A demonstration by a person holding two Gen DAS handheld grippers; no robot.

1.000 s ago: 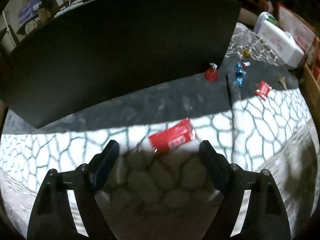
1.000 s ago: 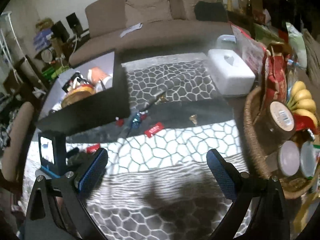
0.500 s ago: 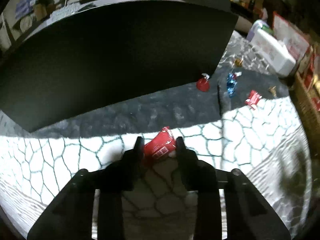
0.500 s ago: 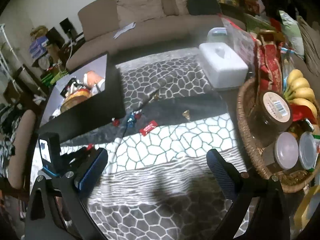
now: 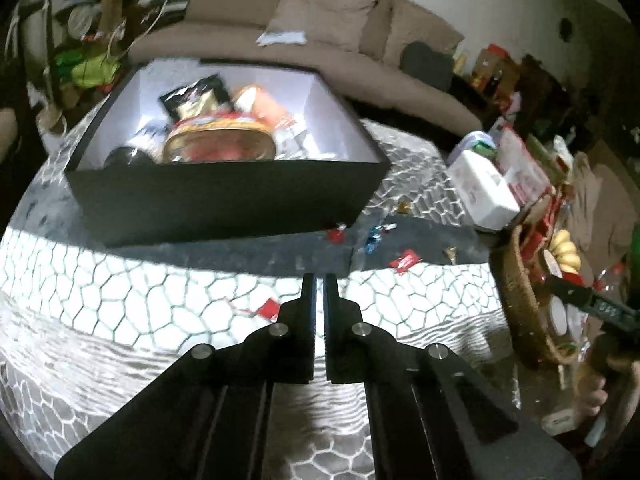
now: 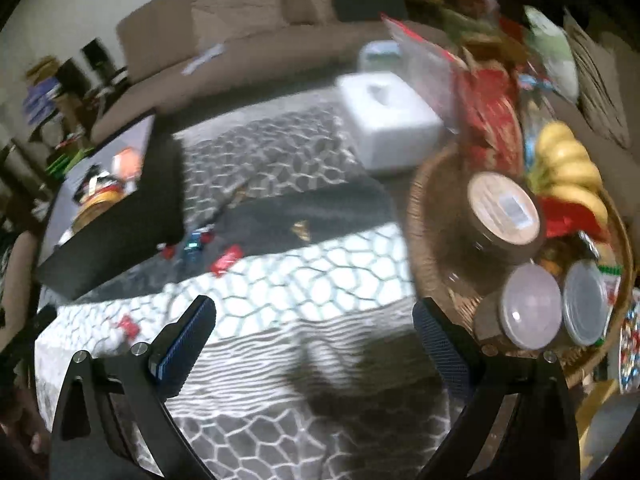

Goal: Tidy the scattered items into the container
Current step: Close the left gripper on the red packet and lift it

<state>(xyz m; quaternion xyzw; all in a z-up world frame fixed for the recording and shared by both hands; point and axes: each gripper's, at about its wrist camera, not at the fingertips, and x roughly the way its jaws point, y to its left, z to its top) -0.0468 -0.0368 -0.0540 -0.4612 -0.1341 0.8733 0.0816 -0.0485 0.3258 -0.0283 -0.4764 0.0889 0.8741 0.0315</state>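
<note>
Left tool (image 5: 319,280) high over the desk (image 5: 120,300), tilted down, fingers drawn together to a thin slit; pale cloth visible through the slit, nothing gripped. Just left of those fingers, partly hidden behind one, a small red wrapper (image 5: 269,308) flat on the patterned cloth; same wrapper (image 6: 128,326) on the cloth near the left edge of the right view, clear of both tools.

Right tool (image 6: 312,306) wide open, blue-padded fingers far apart, empty; only striped cloth and a dark shadow between them.

Toward the far left of the desk, a black box (image 5: 224,196) with white inner walls, open on top, already loaded with a round tin and several snack packets; seen also from the right (image 6: 120,240).

Loose sweets on the shaded strip of cloth in front of the box and to its right: a red sweet (image 5: 336,235) close to the box's corner; a blue sweet (image 5: 374,238) just beside it; a red packet (image 5: 405,261) a little nearer; a gold sweet (image 5: 452,254) farther right; another gold one (image 5: 402,207) beyond, near the box's side wall.

At the right, a white tissue box (image 5: 484,192); next to it a wicker basket (image 6: 420,220) with bananas (image 6: 568,164), a brown jar (image 6: 504,216) and lidded tubs. Behind the desk, a brown sofa (image 5: 320,40).
</note>
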